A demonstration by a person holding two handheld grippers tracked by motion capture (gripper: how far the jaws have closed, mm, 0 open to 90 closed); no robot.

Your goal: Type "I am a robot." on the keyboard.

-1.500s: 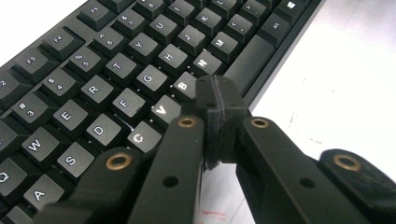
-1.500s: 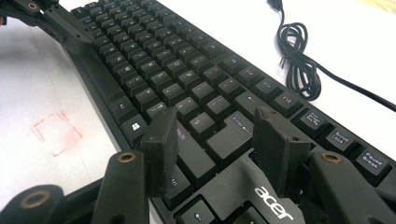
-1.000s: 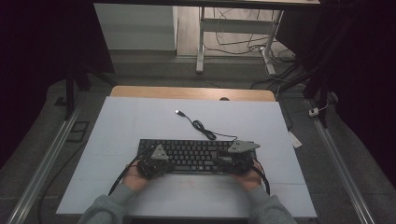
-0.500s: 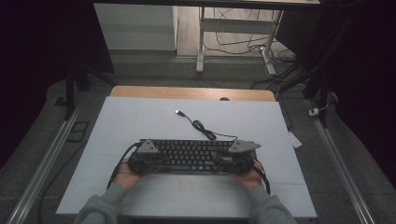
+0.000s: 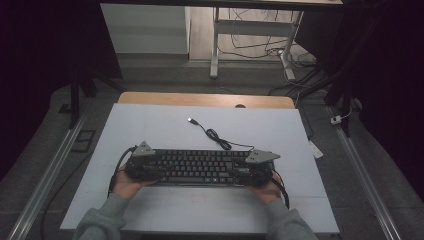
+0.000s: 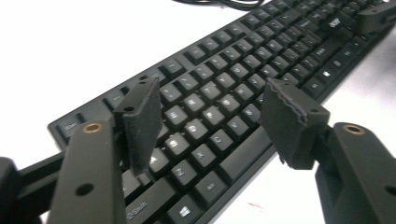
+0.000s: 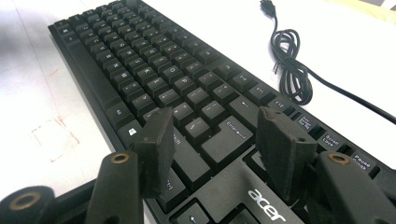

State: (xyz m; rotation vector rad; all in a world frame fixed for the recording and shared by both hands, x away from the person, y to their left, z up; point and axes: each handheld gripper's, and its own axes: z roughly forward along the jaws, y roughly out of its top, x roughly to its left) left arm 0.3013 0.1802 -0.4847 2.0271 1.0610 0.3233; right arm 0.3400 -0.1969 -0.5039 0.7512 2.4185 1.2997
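1. Black, flat and plastic, the corded keyboard (image 5: 200,166) lies across the near half of the pale blue-white table mat (image 5: 150,125), long edge toward the person, with one gripper at each end.
2. At its left end, the left gripper (image 5: 150,167) hangs above the keys. Its jaws have just been opening and now stand wide. In the left gripper view the foam pads (image 6: 142,123) sit clear above the letter rows, with nothing between them.
3. Behind the keyboard's middle, the thin black cable (image 5: 215,136) loops loosely toward its plug (image 5: 190,120), which lies free on the mat.
4. At the right end, the right gripper (image 5: 252,172) hovers over the enter key and logo corner, its jaws spread, having opened a little further. Its pads (image 7: 156,144) clamp nothing.
5. Judged from this, the work is squaring or shifting the keyboard with both ends managed together.
6. To do it well, set each pair of pads on the frame edge rather than on keycaps, close both evenly, and move both ends at once so the body stays flat.
7. Mind the cable loop: a forward push could bunch it under the back edge.
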